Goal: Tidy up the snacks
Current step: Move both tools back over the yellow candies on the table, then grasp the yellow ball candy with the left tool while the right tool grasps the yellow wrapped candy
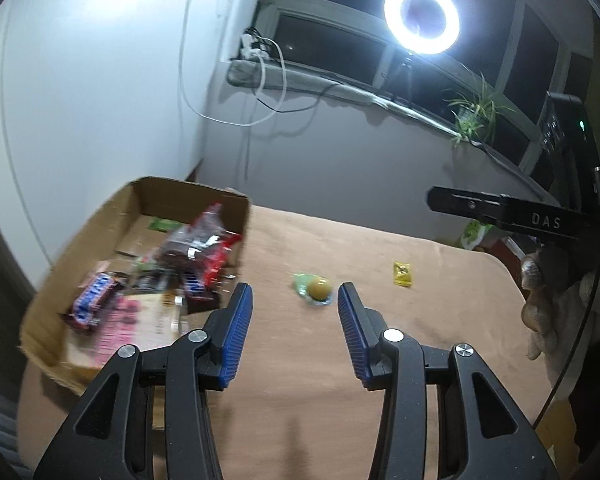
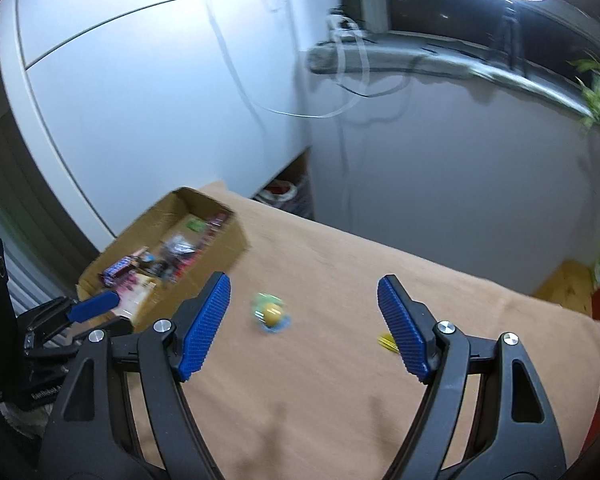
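Note:
A cardboard box point(image 1: 76, 236) sits at the table's left and holds several snack packs, with a red bag point(image 1: 204, 248) on top. It also shows in the right wrist view point(image 2: 228, 252). A round yellow snack in a green wrapper point(image 1: 318, 289) lies on the brown cloth, just beyond my open, empty left gripper point(image 1: 295, 300). A small yellow packet point(image 1: 403, 274) lies further right. My right gripper point(image 2: 304, 296) is open and empty above the cloth, with the round snack point(image 2: 271, 315) between its fingers and the yellow packet point(image 2: 386, 341) behind its right finger.
The table is covered by a brown cloth point(image 1: 340, 360). The right gripper's body and the gloved hand point(image 1: 556, 304) are at the right edge. A ring light point(image 1: 421, 17), window sill and plant point(image 1: 476, 114) stand behind the table.

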A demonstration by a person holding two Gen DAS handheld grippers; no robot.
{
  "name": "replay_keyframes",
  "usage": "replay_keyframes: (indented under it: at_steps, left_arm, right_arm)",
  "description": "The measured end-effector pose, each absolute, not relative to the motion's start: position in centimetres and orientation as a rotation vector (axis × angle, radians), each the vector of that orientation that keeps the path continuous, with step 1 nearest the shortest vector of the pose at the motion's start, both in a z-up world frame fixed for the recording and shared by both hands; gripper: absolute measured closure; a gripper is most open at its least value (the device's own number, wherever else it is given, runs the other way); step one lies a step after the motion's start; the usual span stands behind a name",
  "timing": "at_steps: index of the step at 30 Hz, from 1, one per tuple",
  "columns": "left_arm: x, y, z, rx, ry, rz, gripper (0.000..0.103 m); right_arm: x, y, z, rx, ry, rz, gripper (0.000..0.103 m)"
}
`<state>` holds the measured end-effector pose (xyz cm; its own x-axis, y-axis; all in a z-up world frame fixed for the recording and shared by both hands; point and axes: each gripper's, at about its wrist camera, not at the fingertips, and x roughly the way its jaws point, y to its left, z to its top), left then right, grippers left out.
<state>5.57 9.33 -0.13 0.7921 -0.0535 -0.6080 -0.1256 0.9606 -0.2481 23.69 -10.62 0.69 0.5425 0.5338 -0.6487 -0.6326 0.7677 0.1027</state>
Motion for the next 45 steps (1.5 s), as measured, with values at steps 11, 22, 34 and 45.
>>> replay_keyframes:
  at_steps: [11,22,34,45]
  left_arm:
    - [8.7,4.9,-2.6,-0.260,0.723,-0.020,0.048]
    - [13.2,4.7,-6.4,-0.246,0.788,0.023,0.048]
    - [15.7,5.2,-8.9,-0.244,0.818,0.070,0.049]
    - [17.3,5.0,-9.5,-0.221,0.865,0.080,0.066]
  right_arm:
    - [27.0,-17.9,-4.0,-0.089,0.795,0.570,0.014]
    - [30.3,-17.2,-9.0,-0.107,0.877,0.543,0.014]
    - [31.9,-14.5,-11.2,-0.149,0.927,0.527,0.031]
    - [32.3,-11.7,-12.4,-0.251,0.932,0.481,0.043]
